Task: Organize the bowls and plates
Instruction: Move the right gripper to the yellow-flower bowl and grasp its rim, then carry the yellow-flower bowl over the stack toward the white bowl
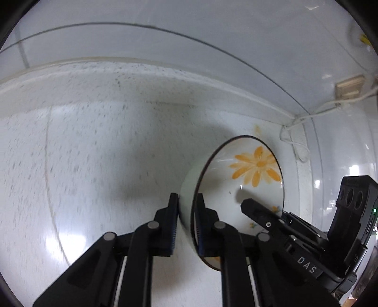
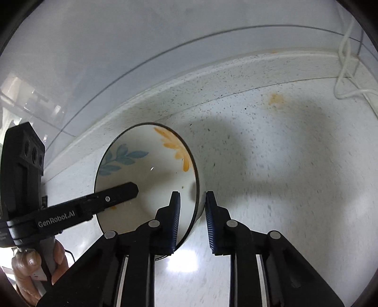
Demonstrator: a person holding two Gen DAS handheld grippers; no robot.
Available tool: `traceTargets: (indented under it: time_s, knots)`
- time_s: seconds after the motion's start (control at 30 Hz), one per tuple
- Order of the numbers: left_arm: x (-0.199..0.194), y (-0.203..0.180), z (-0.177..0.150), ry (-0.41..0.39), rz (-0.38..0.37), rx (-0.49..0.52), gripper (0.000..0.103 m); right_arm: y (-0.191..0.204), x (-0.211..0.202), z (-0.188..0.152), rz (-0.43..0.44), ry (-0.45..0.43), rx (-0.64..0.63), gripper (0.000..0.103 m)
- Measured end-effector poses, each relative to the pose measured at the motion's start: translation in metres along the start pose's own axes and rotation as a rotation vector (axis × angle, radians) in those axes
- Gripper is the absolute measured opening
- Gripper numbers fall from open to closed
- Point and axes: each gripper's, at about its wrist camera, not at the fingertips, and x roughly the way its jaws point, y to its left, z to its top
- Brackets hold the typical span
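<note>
A white bowl (image 1: pixel 238 179) with a dark rim, an orange flower and blue leaves inside is held above a speckled white counter. My left gripper (image 1: pixel 187 200) is shut on the bowl's rim, one finger inside and one outside. My right gripper (image 2: pixel 192 200) straddles the opposite rim of the same bowl (image 2: pixel 146 170), its inner finger inside; the outer finger stands a little off the wall. Each gripper shows in the other's view, reaching into the bowl.
The speckled counter (image 1: pixel 82 153) ends at a raised back edge below a white tiled wall (image 1: pixel 165 14). A white cable (image 2: pixel 342 70) runs down the wall corner to the counter. An orange stain (image 2: pixel 275 99) marks the counter.
</note>
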Motion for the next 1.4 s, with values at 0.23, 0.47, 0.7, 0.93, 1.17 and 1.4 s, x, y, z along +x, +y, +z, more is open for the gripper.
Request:
traceTargets:
  time_s: [0.23, 0.47, 0.7, 0.93, 1.17, 1.4]
  knots:
    - [-0.077, -0.015, -0.069, -0.028, -0.044, 0.022, 0.013, 0.030, -0.069, -0.047, -0.006, -0.046, -0.015, 0.019]
    - [-0.165, 0.001, -0.182, -0.025, -0.088, 0.033, 0.013, 0.077, -0.151, -0.143, 0.038, -0.107, -0.035, 0.019]
    - [-0.212, 0.064, -0.288, -0.006, -0.023, 0.021, 0.013, 0.124, -0.150, -0.254, 0.104, -0.034, -0.037, 0.019]
    - [-0.174, 0.107, -0.332, 0.056, 0.017, -0.071, 0.013, 0.135, -0.093, -0.302, 0.086, 0.090, -0.018, 0.019]
    - [-0.166, 0.114, -0.335, 0.056, 0.026, -0.078, 0.014, 0.138, -0.088, -0.295, 0.092, 0.108, -0.019, 0.019]
    - [-0.165, 0.116, -0.327, 0.045, 0.032, -0.090, 0.020, 0.144, -0.105, -0.293, 0.079, 0.090, -0.069, 0.020]
